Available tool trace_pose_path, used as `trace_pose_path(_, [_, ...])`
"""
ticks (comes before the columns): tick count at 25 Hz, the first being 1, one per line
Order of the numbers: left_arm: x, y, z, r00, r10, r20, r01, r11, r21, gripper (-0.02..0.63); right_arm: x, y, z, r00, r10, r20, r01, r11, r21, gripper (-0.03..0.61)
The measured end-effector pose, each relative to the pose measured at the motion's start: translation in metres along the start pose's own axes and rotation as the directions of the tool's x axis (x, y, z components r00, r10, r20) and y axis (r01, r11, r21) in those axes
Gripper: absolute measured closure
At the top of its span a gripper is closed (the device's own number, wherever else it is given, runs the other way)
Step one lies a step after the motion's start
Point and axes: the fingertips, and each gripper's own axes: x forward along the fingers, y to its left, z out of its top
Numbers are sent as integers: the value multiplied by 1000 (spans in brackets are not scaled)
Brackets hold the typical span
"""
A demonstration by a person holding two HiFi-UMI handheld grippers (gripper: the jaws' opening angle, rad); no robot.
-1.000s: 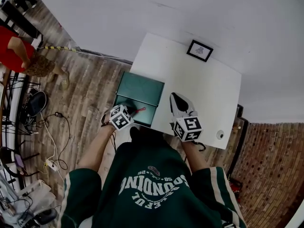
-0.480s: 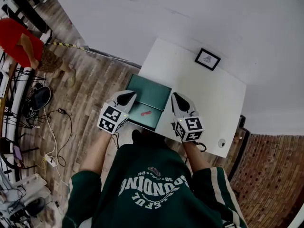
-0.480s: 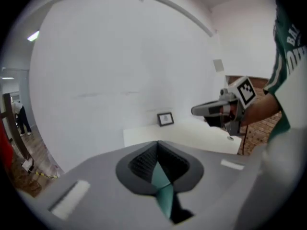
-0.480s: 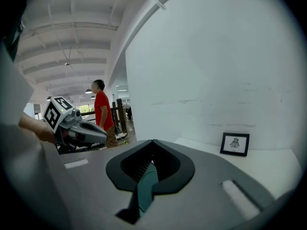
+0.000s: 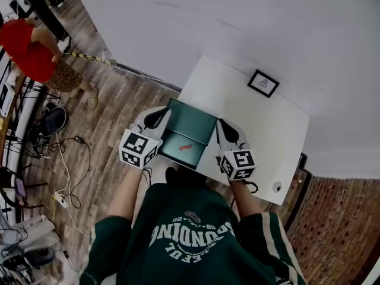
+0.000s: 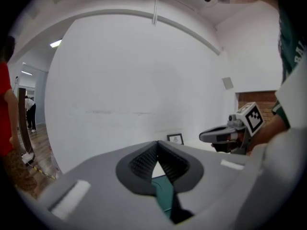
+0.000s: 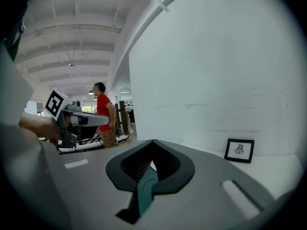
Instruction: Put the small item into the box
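A dark green box (image 5: 189,125) lies open at the near left corner of the white table (image 5: 267,129). A small red item (image 5: 184,147) rests inside its near half. My left gripper (image 5: 158,117) hovers at the box's left edge, shut and empty. Just right of the box hangs my right gripper (image 5: 223,128), shut with nothing in it. In the left gripper view the jaws of the left gripper (image 6: 157,147) meet, with green box (image 6: 166,191) showing below. The right gripper (image 7: 152,145) looks the same in its own view, box (image 7: 144,188) beneath.
A small framed picture (image 5: 263,83) leans at the table's far edge against the white wall. A small round object (image 5: 275,186) sits at the near right corner. A person in red (image 5: 29,49) stands far left; cables (image 5: 62,159) lie on the wooden floor.
My left gripper has drawn back from over the box to its left edge, and the red item it carried now lies inside the box. The right gripper barely moved.
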Motion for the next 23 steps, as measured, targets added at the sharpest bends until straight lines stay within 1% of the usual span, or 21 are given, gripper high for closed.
trace_pose_path(7, [1,6,-2,1000,6,-6,-6,1000,-14,560,3,2,-1,1000,11,-7,-11,1000,-1,577])
trace_pose_path(13, [-1,3,-10,1000,0,-16,0,1000,-25,561,0,2,-3,1000,6,-11,-6,1000,-3,575])
trace_pose_path(23, [0,0,-11,1000,-14,-17,13,999,-32,561,-1,5,-7,1000,8,-24,-8,1000,1,577])
